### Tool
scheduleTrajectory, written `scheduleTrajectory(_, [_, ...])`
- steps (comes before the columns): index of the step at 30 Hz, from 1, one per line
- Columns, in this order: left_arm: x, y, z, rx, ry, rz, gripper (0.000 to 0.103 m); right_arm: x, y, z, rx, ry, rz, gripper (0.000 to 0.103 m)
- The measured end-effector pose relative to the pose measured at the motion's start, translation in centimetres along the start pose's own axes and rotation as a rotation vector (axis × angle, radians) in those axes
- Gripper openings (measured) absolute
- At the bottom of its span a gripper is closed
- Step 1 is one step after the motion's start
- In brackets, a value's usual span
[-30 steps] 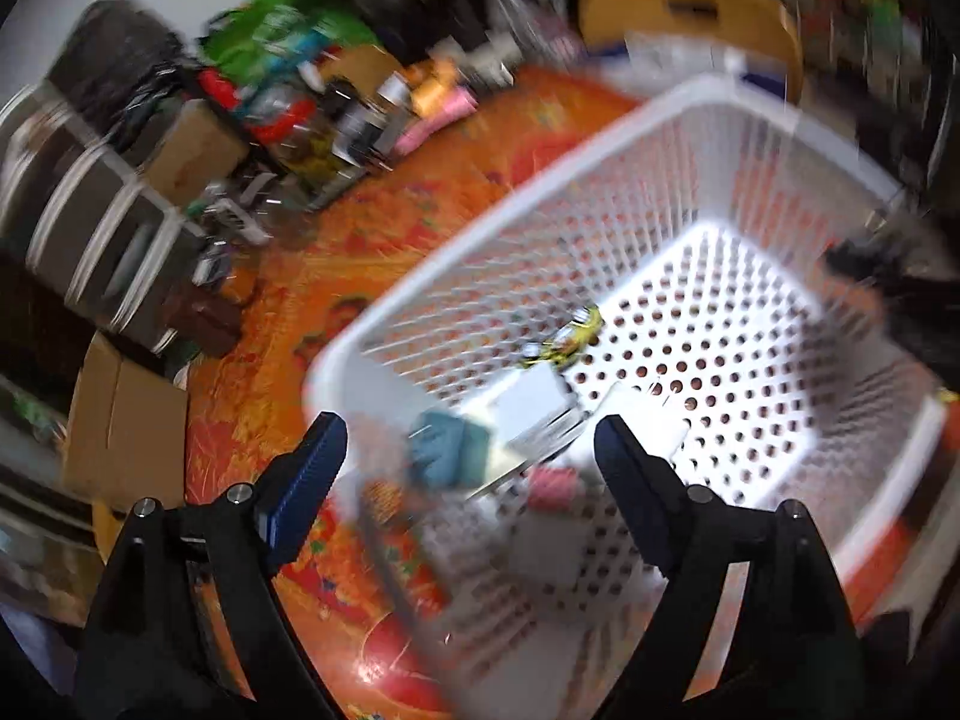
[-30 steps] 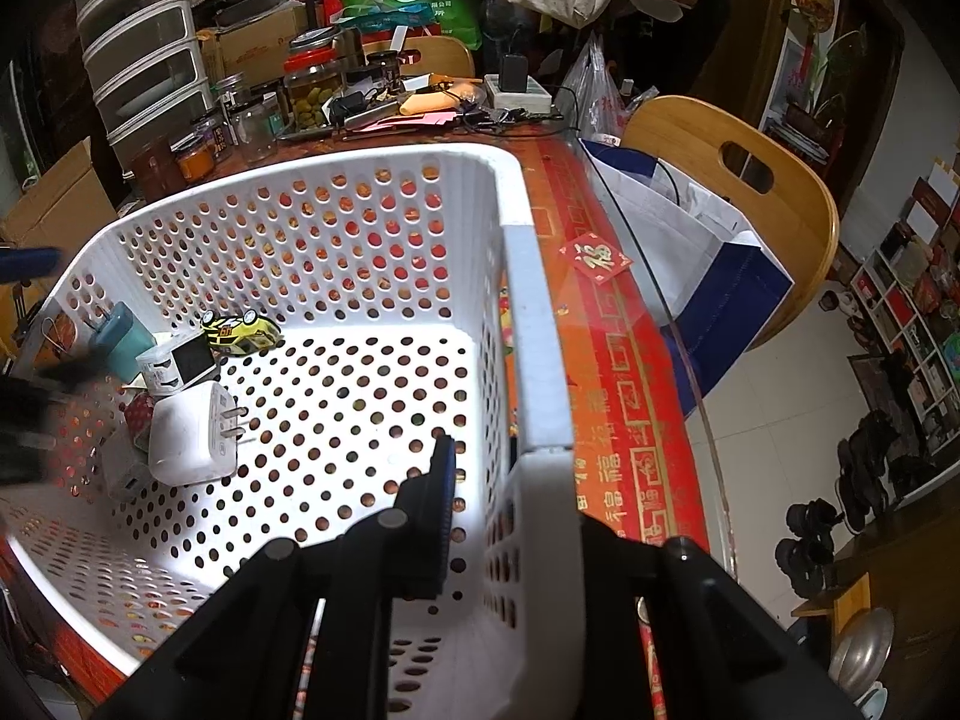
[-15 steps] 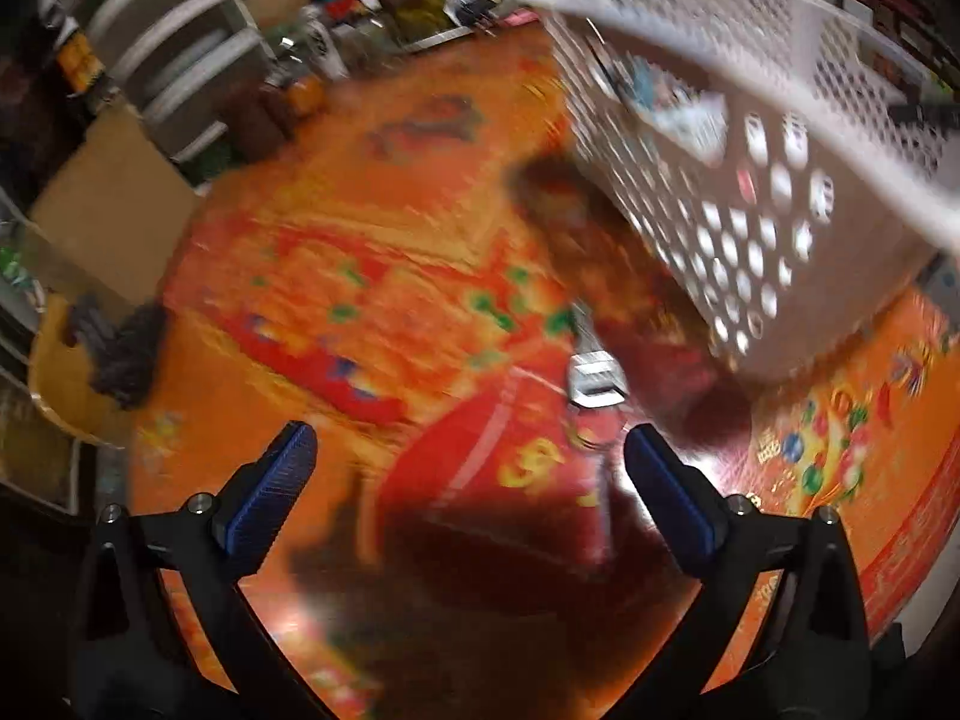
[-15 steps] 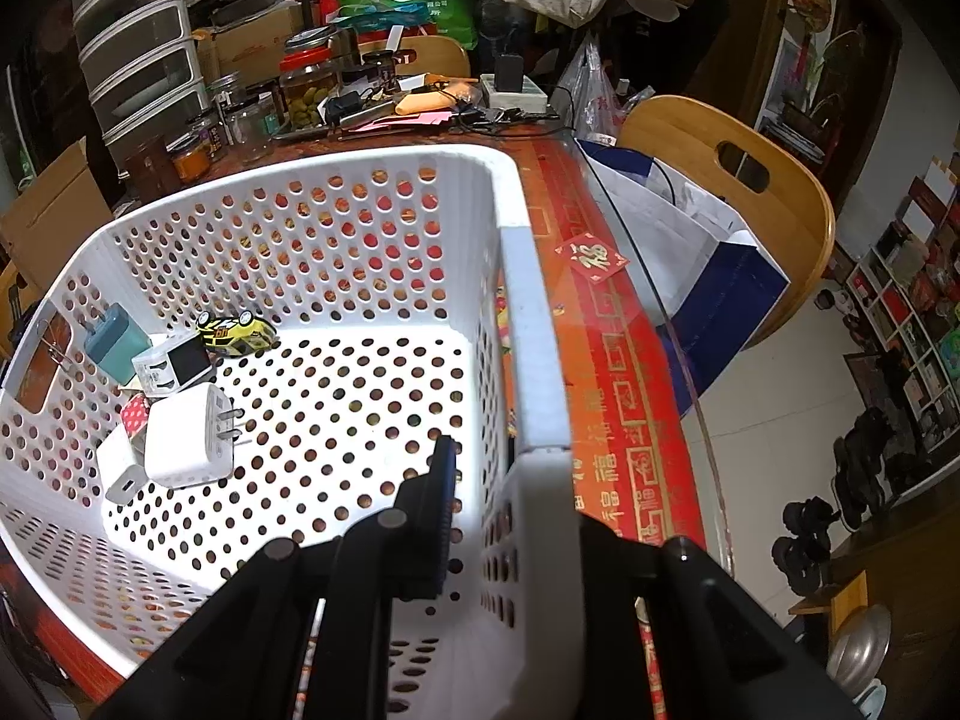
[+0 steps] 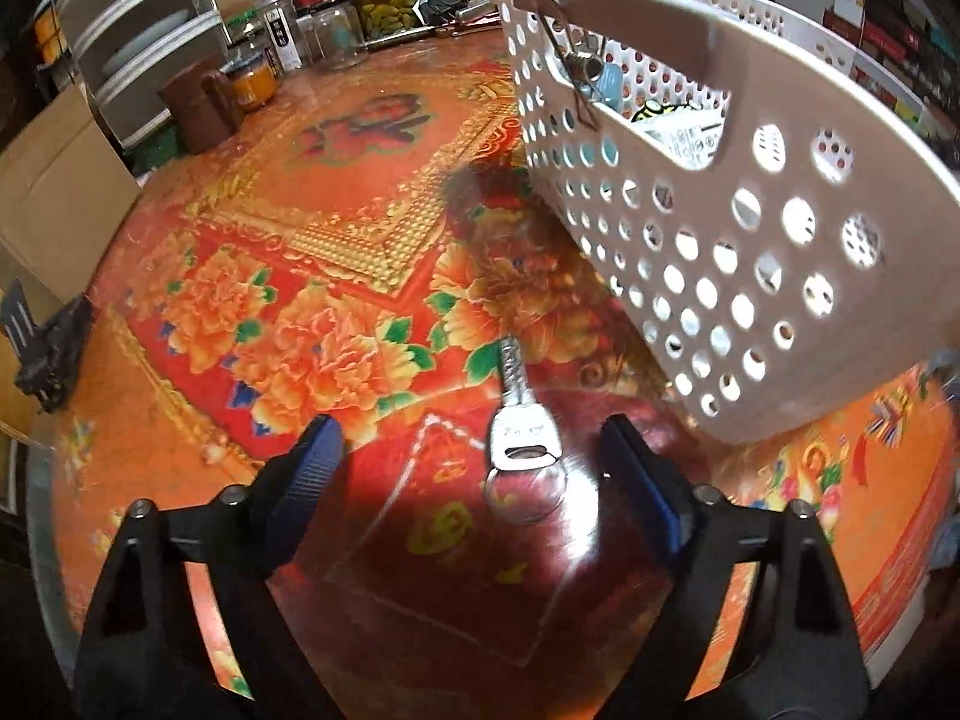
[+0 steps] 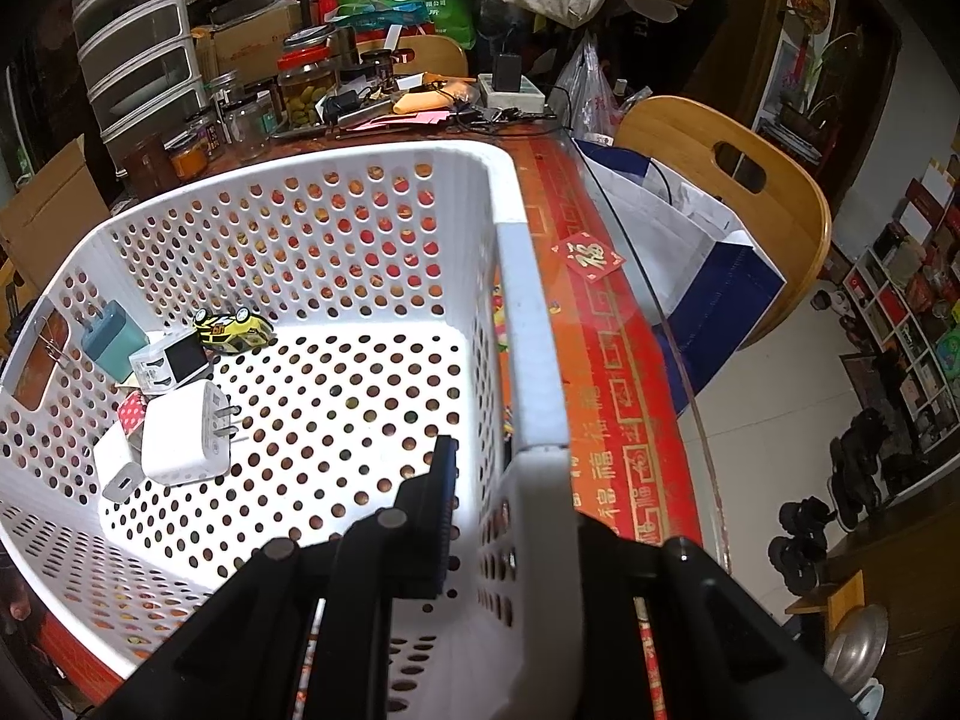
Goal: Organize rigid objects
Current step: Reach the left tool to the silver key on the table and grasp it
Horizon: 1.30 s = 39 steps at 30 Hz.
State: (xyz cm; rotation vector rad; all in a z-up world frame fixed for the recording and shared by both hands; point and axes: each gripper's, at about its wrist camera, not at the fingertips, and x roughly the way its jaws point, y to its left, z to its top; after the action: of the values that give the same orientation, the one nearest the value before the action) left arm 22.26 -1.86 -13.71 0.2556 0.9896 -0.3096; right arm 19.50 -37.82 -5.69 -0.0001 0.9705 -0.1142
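A silver key (image 5: 521,420) with a ring lies on the red flowered tablecloth (image 5: 336,276), just ahead of my left gripper (image 5: 465,468), which is open and empty with the key between its fingers' line. The white perforated basket (image 5: 720,228) stands to its right. My right gripper (image 6: 510,516) is shut on the basket's near wall (image 6: 534,396). Inside the basket lie a white charger (image 6: 189,435), a teal charger (image 6: 114,339), a black-and-white adapter (image 6: 171,363), a yellow toy car (image 6: 231,327) and a small white plug (image 6: 120,468).
Jars (image 5: 384,0), a brown mug (image 5: 201,102) and plastic drawers (image 5: 132,42) crowd the table's far side. A cardboard box (image 5: 54,198) stands at the left. A wooden chair (image 6: 738,192) with a white and blue bag (image 6: 696,252) is right of the table.
My left gripper left the basket, swung down over the tablecloth and now frames the key. The right gripper keeps its hold on the basket wall.
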Motion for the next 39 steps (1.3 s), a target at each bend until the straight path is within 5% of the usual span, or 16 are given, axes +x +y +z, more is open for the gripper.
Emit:
scheduleTrajectory(6, [0.2,-0.5,1.0,-0.032,0.011,-0.042,0.021,0.0,0.1,-0.1,-0.002,-0.004,0.004,0.015])
scheduleTrajectory(17, [-0.4,-0.2,0.4,-0.046,0.002,0.007,0.020,-0.1,0.1,0.0,-0.003,-0.003,0.003,0.015])
scheduleTrajectory(21, [-1.2,0.0,0.2,-0.044,-0.013,0.016,0.003,-0.1,0.1,0.0,-0.003,-0.003,0.002,0.015])
scheduleTrajectory(24, [-1.1,0.2,0.1,-0.039,-0.007,0.026,0.003,-0.1,0.1,0.0,-0.003,-0.003,0.003,0.015])
scheduleTrajectory(39, [-2.3,2.8,-1.6,-0.103,-0.025,-0.049,0.002,-0.1,0.0,0.2,-0.002,-0.001,0.000,0.015])
